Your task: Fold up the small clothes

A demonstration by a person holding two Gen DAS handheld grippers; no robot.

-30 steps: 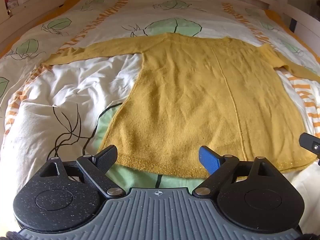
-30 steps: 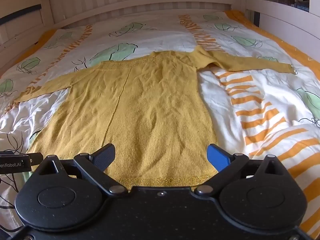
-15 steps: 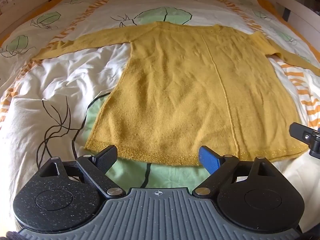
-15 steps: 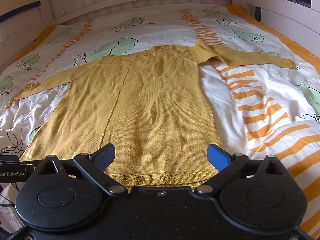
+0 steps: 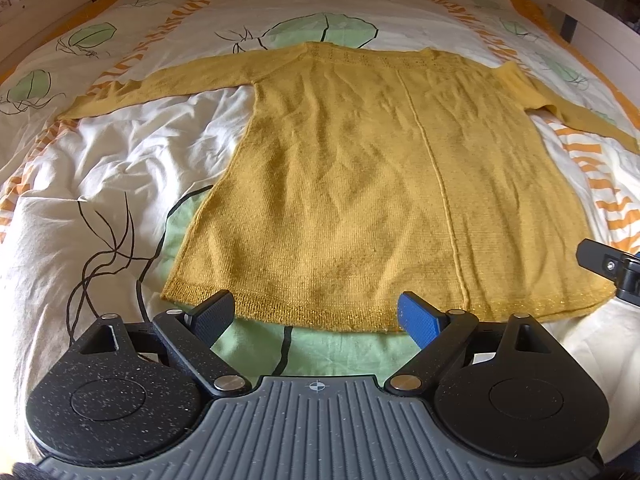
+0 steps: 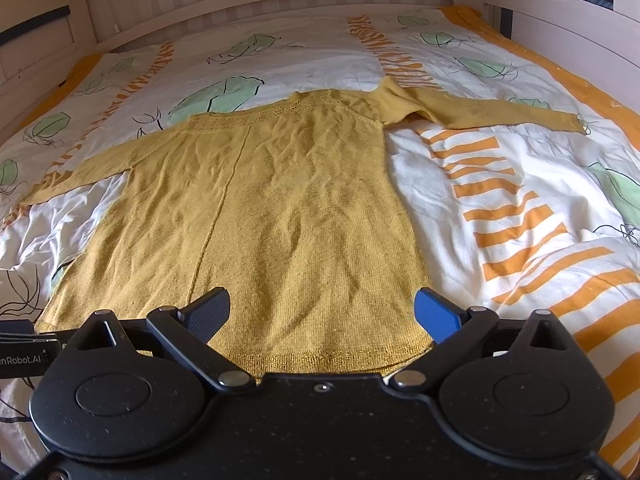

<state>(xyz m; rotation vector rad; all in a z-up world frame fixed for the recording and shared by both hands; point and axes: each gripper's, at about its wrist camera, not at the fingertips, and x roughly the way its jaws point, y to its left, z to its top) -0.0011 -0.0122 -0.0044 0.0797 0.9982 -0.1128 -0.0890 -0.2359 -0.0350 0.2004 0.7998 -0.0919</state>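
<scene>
In the left wrist view, the yellow knitted sweater [image 5: 380,184] lies spread flat across the centre of the frame on the bed [image 5: 120,152], its sleeves stretched toward the upper left and right edges and its hem [image 5: 320,314] running along the lower middle. No fold shows, so the task looks barely begun and every fold is left to do. The left hand-held gripper [image 5: 318,314] points down at the hem from the bottom of the frame, its jaws wide apart with nothing between them. In the right wrist view, the sweater [image 6: 260,208] fills the centre and left, one sleeve reaching to the upper right. The right hand-held gripper [image 6: 324,312] hovers over the hem's right corner at the bottom of the frame, angled downward, jaws spread wide and gripping nothing.
</scene>
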